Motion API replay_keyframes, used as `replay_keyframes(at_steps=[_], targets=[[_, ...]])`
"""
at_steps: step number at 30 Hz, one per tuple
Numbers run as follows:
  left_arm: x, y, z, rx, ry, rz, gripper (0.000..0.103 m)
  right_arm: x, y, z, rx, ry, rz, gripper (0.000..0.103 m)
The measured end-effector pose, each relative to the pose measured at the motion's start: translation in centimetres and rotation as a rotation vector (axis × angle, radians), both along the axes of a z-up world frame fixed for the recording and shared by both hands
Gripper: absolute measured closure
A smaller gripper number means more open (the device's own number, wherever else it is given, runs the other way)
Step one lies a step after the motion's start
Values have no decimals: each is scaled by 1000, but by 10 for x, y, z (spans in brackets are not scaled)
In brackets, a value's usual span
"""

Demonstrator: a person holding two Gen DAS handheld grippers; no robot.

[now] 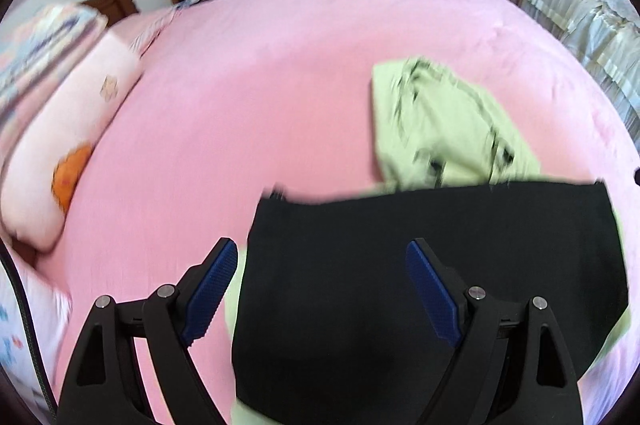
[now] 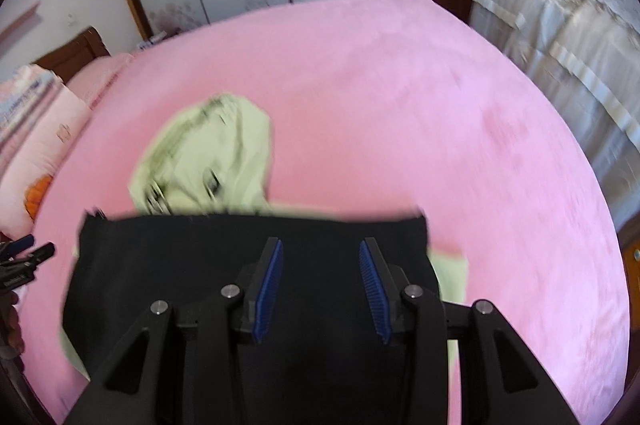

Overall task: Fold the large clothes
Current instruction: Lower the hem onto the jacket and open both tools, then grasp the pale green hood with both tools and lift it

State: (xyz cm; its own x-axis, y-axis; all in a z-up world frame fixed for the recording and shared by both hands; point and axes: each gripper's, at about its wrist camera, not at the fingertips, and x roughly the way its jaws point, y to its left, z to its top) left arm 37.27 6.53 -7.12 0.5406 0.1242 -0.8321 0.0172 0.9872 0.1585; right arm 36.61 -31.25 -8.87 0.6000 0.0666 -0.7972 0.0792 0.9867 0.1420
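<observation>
1. Left wrist view: the left gripper has its jaws spread wide and grasps nothing. Beneath and ahead of it a black garment lies flat on the pink bed. A pale green garment lies crumpled at about 1 o'clock, partly under the black one. A pink pillow sits at 9 o'clock.
2. Right wrist view: the right gripper is released too, its blue pads parted above the black garment. The pale green garment lies at 11 o'clock. The left gripper's tips show at 9 o'clock.
</observation>
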Motion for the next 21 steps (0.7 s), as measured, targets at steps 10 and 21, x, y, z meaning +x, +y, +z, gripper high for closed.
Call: replay_keyframes(at_steps=[10,21], targets=[[135,-28,-19,-18,29,-20,18,135,29,-17,57,40,35,59],[213,-28,-120,-24,121,65,18,221,33,-107,175,162,-47,59]])
